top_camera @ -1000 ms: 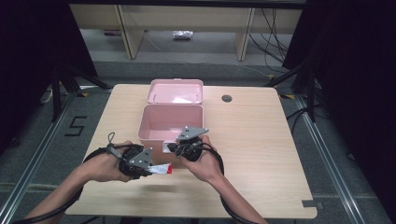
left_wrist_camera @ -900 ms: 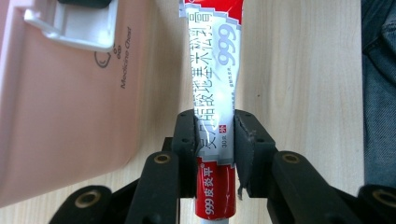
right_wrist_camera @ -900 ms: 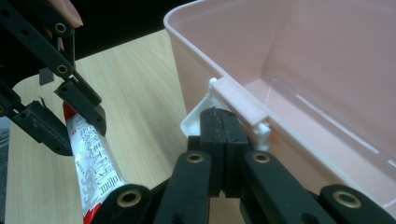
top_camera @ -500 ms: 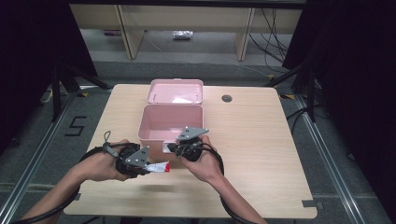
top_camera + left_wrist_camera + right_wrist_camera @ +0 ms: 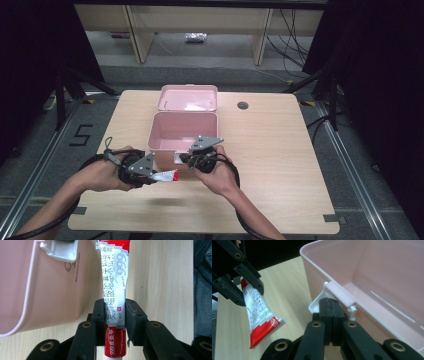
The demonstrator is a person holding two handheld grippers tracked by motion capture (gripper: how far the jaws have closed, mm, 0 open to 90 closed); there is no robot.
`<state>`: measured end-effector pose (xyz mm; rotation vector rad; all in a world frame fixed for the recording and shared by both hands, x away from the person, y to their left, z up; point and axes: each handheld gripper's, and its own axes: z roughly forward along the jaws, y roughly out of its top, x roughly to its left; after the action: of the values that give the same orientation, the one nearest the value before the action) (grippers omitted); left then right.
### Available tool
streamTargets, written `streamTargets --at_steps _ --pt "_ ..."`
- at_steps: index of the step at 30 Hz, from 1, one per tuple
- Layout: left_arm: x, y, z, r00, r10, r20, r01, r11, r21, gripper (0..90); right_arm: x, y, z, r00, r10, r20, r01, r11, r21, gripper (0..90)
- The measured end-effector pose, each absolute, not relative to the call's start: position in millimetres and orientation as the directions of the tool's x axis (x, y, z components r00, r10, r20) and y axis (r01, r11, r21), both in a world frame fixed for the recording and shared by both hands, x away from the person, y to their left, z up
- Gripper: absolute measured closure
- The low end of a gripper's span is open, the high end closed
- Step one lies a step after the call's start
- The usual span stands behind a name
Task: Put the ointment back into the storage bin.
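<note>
Tube (image 5: 115, 290) clamped in left hand-held gripper (image 5: 115, 320)

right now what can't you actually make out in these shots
- Tube's cap end: in the left gripper view the ointment tube runs below the bottom edge, behind the left gripper.
- Box floor: in the right gripper view the pink box is cut by the right edge.
- Small print on the tube: too small in the high view.
- Right gripper: whether it pinches the white latch is hidden.

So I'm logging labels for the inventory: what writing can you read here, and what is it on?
"999", "30": ointment tube held in the left tool.
"999皮炎平": the tube's red end.
Other Chinese print on the tube: too blurred to read.
"Medicine Chest": pink box front.
"5": floor marking.
</note>
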<state>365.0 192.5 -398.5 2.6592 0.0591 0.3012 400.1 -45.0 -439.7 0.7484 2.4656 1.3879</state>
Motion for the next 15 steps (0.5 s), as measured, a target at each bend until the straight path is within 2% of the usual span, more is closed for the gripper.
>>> streamTargets --at_steps 15 --pt "366.9 197.8 -389.4 0.971 0.103 0.213 -0.007 -0.888 0.459 71.3 400.2 -44.6 -440.6 -0.846 0.53 0.059 0.321 0.418 0.85 90.0"
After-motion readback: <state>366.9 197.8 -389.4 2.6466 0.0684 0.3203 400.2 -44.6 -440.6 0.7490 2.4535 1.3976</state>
